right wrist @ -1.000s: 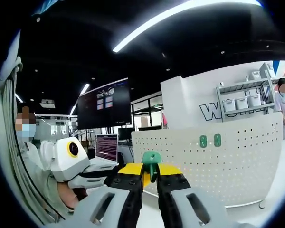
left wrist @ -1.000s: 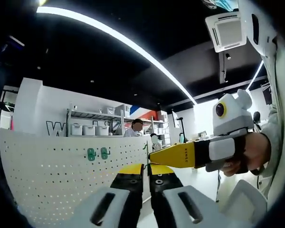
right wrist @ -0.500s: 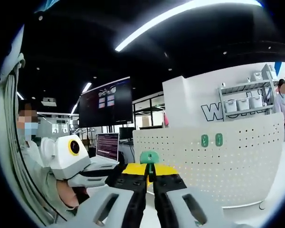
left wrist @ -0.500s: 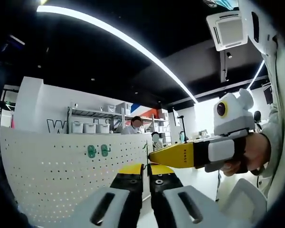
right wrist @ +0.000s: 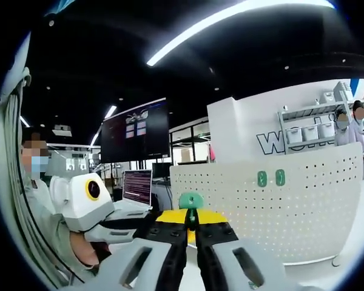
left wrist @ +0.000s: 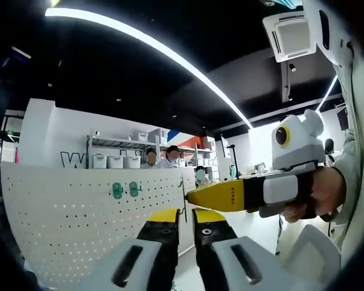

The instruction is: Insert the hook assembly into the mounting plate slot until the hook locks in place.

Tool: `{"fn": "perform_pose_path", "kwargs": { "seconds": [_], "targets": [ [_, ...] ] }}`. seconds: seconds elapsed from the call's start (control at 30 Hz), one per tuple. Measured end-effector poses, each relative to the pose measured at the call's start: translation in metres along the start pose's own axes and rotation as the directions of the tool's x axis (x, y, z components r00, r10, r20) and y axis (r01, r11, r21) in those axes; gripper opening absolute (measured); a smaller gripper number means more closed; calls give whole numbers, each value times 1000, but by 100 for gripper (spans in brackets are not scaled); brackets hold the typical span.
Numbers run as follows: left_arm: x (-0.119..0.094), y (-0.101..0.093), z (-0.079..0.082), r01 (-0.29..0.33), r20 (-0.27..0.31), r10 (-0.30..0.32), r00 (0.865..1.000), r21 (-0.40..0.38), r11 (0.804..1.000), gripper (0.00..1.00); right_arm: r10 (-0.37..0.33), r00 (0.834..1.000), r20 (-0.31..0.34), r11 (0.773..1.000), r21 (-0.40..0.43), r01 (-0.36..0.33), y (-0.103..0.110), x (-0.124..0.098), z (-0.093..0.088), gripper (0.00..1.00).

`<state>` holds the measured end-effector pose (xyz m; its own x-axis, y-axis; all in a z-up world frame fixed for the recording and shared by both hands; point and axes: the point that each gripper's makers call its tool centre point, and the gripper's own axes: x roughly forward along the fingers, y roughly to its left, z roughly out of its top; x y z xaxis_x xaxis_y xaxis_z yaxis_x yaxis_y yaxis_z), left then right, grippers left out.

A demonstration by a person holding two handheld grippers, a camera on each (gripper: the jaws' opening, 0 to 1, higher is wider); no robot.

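The right claw [right wrist: 191,225] is closed tight on a green hook [right wrist: 190,200], whose rounded head stands up just above the yellow tips. Holding it by the lower part leaves that head free, which I take to be the end meant to go into the board. In the left gripper view the same claw [left wrist: 188,197] comes in from the right, carried by a hand [left wrist: 318,194], its tip close to the right edge of the white pegboard [left wrist: 67,212]; whether it touches the board there I cannot tell.

The left claw [left wrist: 185,219] has its jaws close together with a narrow gap and nothing visibly between them. It sits low in front of the board, probably ready to steady the work or only to watch.

The pegboard stands upright and curves across both views. Two green hooks [left wrist: 125,190] already sit side by side in its upper rows, likely showing how the held one should end up. The hook in hand is not yet seated.

Behind the board are shelves with white bins [left wrist: 115,162], a dark screen [right wrist: 133,134] and an open laptop [right wrist: 135,188].
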<state>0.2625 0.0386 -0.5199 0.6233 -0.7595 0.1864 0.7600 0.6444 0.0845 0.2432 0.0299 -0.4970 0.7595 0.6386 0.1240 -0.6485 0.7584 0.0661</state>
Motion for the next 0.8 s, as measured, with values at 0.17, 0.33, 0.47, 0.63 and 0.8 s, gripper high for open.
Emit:
{"fn": "perform_pose_path", "kwargs": {
  "seconds": [0.17, 0.33, 0.47, 0.63, 0.8],
  "targets": [
    [-1, 0, -1, -13, -10, 13, 1000, 0, 1000, 19, -2, 1000, 3, 1000, 0, 2, 0, -1, 1, 1],
    [-4, -12, 2, -39, -14, 39, 999, -1, 999, 26, -6, 1000, 4, 1000, 4, 6, -1, -2, 1, 1],
    [-5, -9, 2, -59, -16, 59, 998, 2, 998, 30, -12, 1000, 7, 1000, 3, 12, -3, -3, 2, 1],
    [-7, -5, 1, -89, -22, 89, 996, 1, 996, 39, -28, 1000, 12, 1000, -1, 28, -10, -4, 4, 1],
    [-9, -2, 0, -105, -26, 105, 994, -2, 994, 42, -51, 999, 18, 999, -2, 51, -20, -5, 7, 1]
  ]
}}
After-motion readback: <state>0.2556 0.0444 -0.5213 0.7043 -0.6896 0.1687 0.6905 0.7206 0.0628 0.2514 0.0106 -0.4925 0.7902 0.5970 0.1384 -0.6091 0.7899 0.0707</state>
